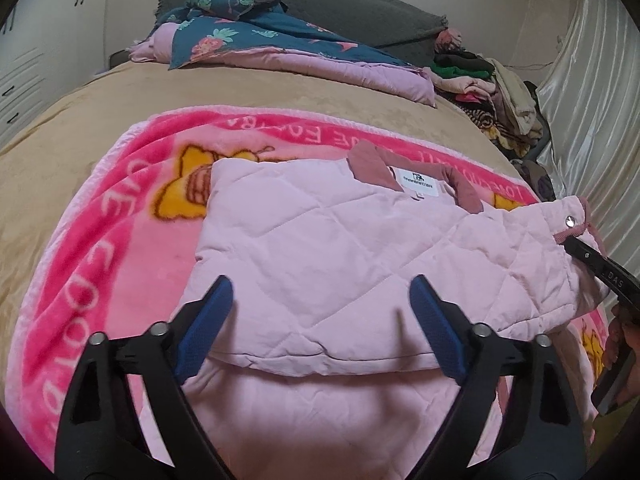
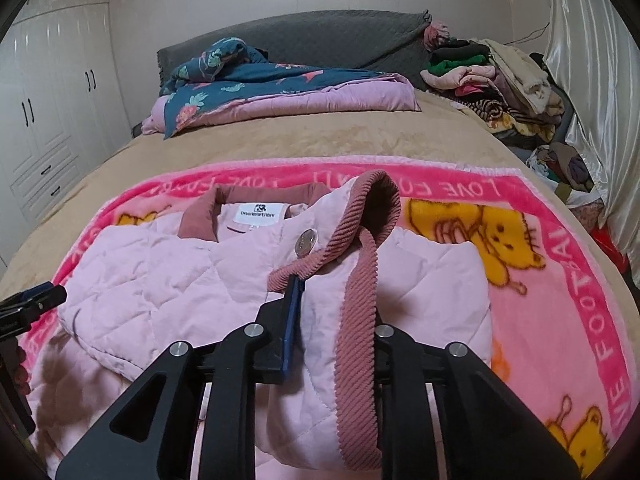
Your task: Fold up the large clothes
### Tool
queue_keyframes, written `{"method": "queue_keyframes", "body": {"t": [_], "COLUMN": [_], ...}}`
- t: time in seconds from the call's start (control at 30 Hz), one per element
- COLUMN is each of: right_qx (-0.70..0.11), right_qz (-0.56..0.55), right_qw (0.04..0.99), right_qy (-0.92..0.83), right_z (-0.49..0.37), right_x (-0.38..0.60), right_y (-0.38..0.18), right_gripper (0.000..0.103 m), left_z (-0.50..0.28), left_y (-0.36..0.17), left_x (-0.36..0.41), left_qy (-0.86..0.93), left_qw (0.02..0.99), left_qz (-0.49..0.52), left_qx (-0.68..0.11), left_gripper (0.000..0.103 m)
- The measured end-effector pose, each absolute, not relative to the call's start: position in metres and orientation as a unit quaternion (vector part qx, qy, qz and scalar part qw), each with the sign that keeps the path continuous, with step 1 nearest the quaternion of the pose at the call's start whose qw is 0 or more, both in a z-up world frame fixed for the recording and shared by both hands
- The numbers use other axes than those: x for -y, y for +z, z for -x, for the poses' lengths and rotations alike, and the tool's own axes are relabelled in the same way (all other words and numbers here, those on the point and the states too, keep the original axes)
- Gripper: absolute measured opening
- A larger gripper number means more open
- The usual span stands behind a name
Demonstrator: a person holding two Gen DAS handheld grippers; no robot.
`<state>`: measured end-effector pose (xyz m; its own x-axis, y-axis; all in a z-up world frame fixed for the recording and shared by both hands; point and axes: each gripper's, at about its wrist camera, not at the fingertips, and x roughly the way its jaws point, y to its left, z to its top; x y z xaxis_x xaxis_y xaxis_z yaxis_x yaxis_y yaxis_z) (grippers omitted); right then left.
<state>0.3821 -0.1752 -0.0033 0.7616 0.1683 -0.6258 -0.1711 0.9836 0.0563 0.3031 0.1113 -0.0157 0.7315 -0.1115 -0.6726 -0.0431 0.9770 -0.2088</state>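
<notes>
Pink quilted jacket (image 1: 320, 248) lies on my blanket (image 1: 120, 240); left gripper (image 1: 322, 300) gapes above it, right gripper (image 2: 320, 300) pinches its cuff (image 2: 360, 280).

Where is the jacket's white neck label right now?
The white neck label sits inside the dark-pink collar at the jacket's far end, left of the silver snap button in the right wrist view.

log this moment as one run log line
stage: folding pink quilted jacket on pink blanket | left tongs: open over jacket | right tongs: at corduroy edge, grip unclear
</notes>
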Motion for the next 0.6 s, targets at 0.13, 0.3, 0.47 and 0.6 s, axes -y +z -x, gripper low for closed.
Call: {"method": "queue_keyframes", "body": {"t": [0.13, 0.3, 0.47, 0.6], "right_qx": [-0.338, -0.329, -0.315, -0.308], "right_qz": [0.007, 0.010, 0.023, 0.050], "right_qw": [0.938, 0.943, 0.947, 0.946], "right_qy": [0.074, 0.052, 0.061, 0.088], "right_z": [-0.382, -0.374, -0.358, -0.347], "right_x": [0.175, 0.178, 0.169, 0.148], "right_y": [-0.006, -0.003, 0.003, 0.007], "right_gripper": [0.057, 0.073, 0.077, 0.083], "left_z": [-0.304, -0.312, -0.315, -0.315], "left_y": [-0.019, -0.036, -0.051, -0.060], "left_x": [-0.104, -0.101, -0.106, -0.104], "left_qy": [-0.027, -0.020, -0.015, -0.012], "left_qw": [0.922, 0.909, 0.897, 0.896], "left_qz": [0.099, 0.092, 0.103, 0.095], "left_qx": [-0.373, -0.407, -0.429, -0.433], "left_gripper": [0.058, 0.058, 0.059, 0.059]}}
